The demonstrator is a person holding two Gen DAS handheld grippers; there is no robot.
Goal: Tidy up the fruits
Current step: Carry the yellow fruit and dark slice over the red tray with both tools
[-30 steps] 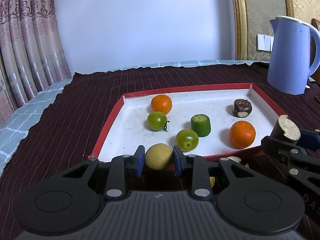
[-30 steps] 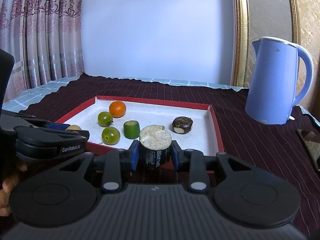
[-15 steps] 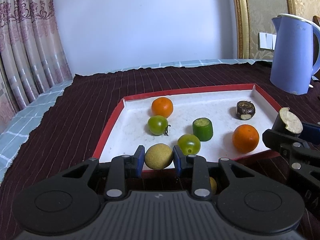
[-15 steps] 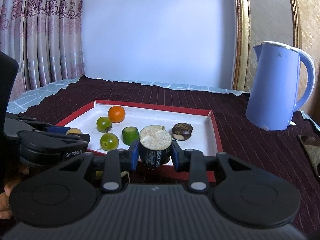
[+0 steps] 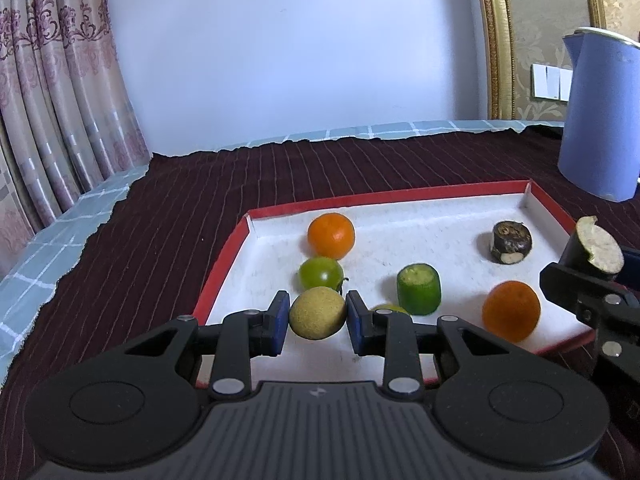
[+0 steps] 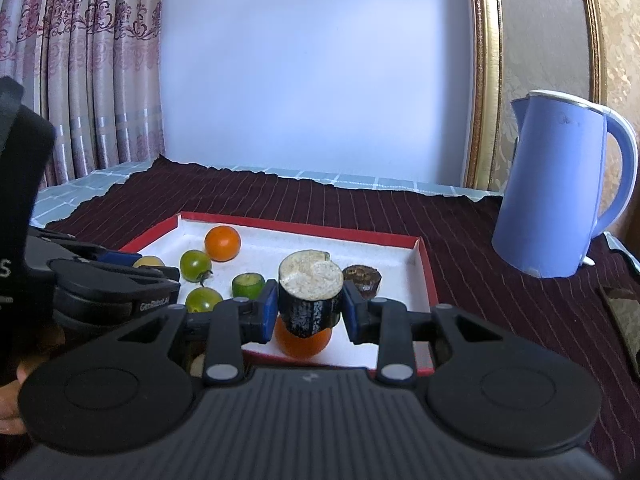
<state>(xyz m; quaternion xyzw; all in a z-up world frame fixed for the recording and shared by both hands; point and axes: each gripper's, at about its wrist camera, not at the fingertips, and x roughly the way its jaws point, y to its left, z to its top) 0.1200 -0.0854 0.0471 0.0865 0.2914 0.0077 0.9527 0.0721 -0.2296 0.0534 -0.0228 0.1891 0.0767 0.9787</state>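
Nearest, left gripper [image 5: 317, 317] clamped on a round, tan, rough-skinned fruit [image 5: 317, 312], held over the near edge of the red-rimmed white tray [image 5: 224, 256]. Right gripper [image 6: 310, 307] pinched on a dark-skinned, pale-topped cylindrical chunk [image 6: 311, 294], above an orange mandarin [image 6: 303, 343]. Further in: green cut cylinder [image 5: 418, 289], green tomato [image 5: 321, 274], second mandarin [image 5: 331, 235], dark brown stub [image 5: 511, 242]. Beyond, right, blue plastic kettle [image 6: 554, 192] on maroon striped cloth [image 5: 192, 220].
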